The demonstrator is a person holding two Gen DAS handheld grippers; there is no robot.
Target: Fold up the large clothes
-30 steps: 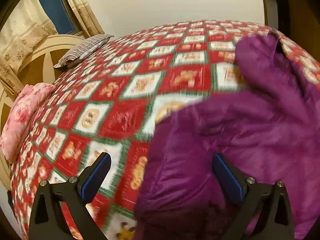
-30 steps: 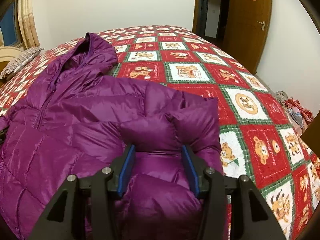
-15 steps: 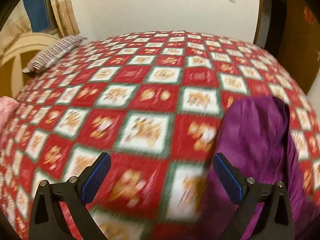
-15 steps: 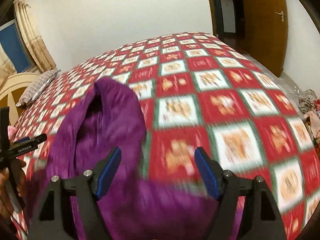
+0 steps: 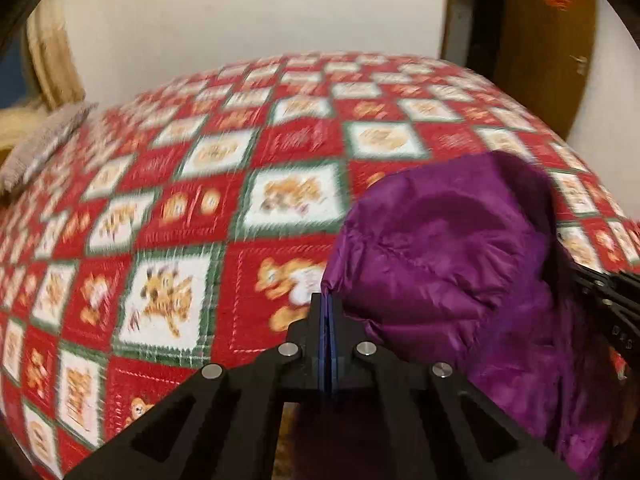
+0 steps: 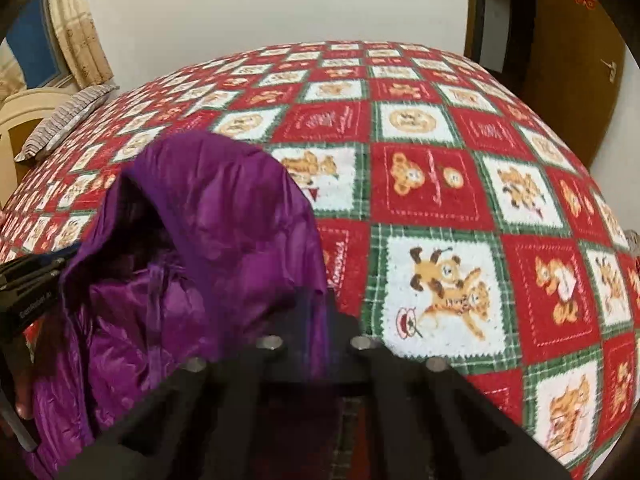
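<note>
A purple puffer jacket (image 5: pixel 460 264) lies on the bed, its hood end bunched up between my two grippers. My left gripper (image 5: pixel 328 308) is shut on the jacket's left edge by the hood. My right gripper (image 6: pixel 316 308) is shut on the jacket's right edge; the jacket (image 6: pixel 208 248) fills the left of the right wrist view. The right gripper also shows at the right edge of the left wrist view (image 5: pixel 612 292), and the left gripper at the left edge of the right wrist view (image 6: pixel 28 280).
The bed is covered by a red, white and green quilt with bear squares (image 6: pixel 440 184). A striped pillow (image 6: pixel 64 120) lies at the far left by a headboard and curtain. A wooden door (image 6: pixel 572 48) stands at the far right.
Both grippers were open half a second ago and are now closed on the jacket at the hood end. A second ago the right gripper held a sleeve fold lower on the jacket.
</note>
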